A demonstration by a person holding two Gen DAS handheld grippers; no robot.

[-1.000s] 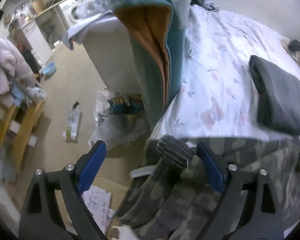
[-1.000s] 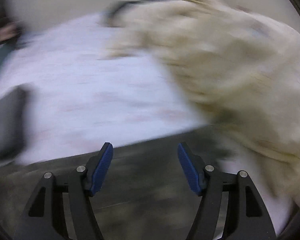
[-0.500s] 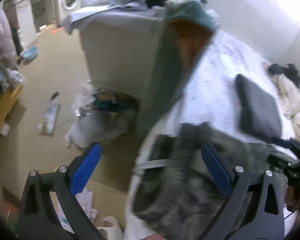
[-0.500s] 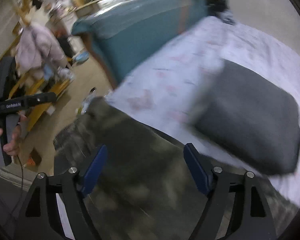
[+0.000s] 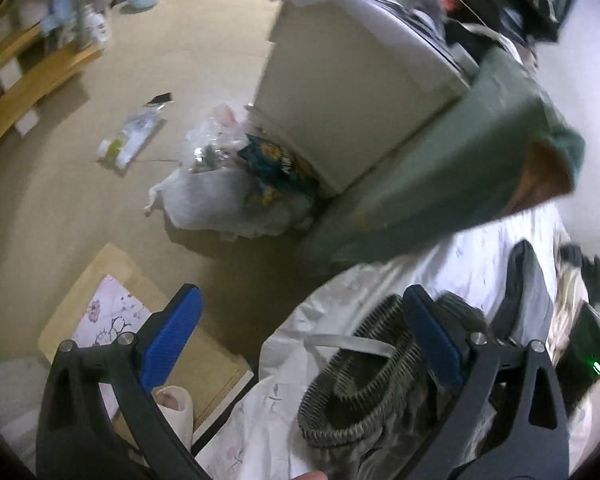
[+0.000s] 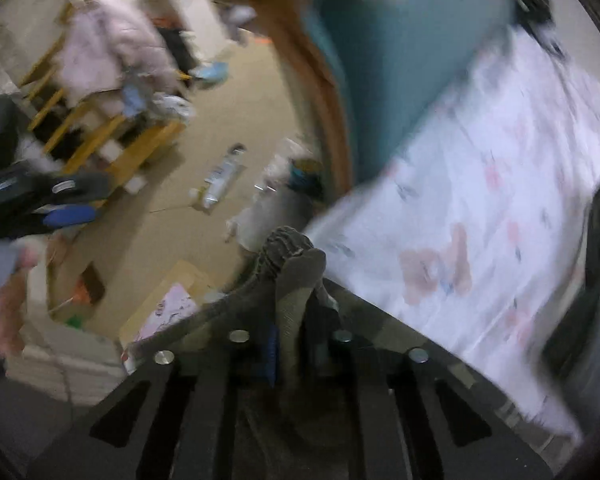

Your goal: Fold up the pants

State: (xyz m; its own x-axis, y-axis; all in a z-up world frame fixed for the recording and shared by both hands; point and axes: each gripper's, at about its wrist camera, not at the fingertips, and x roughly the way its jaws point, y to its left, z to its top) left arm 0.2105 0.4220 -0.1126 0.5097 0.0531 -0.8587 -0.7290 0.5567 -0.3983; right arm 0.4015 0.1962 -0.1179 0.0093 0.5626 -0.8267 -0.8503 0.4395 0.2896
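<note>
Early stage: your right tongs [image 6: 290,354] are clamped on the camo pants [image 5: 364,392] waistband at the bed [image 5: 480,264] edge, left tongs [image 5: 300,336] spread apart w/ nothing gripped, no fold visible yet, whole fold left.

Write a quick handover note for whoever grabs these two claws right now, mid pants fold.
Left claw: open, empty, hovering at the bed edge beside the waistband.
Right claw: shut on the pants, pinching ribbed fabric near the bed's corner.
Pants: camo, bunched at the near edge of the floral sheet, part hanging toward the floor. A folded grey garment lies further in on the bed.
Done: one grip taken. No fold visible yet.
Left: grasp with the left claw, spread flat, fold.
</note>
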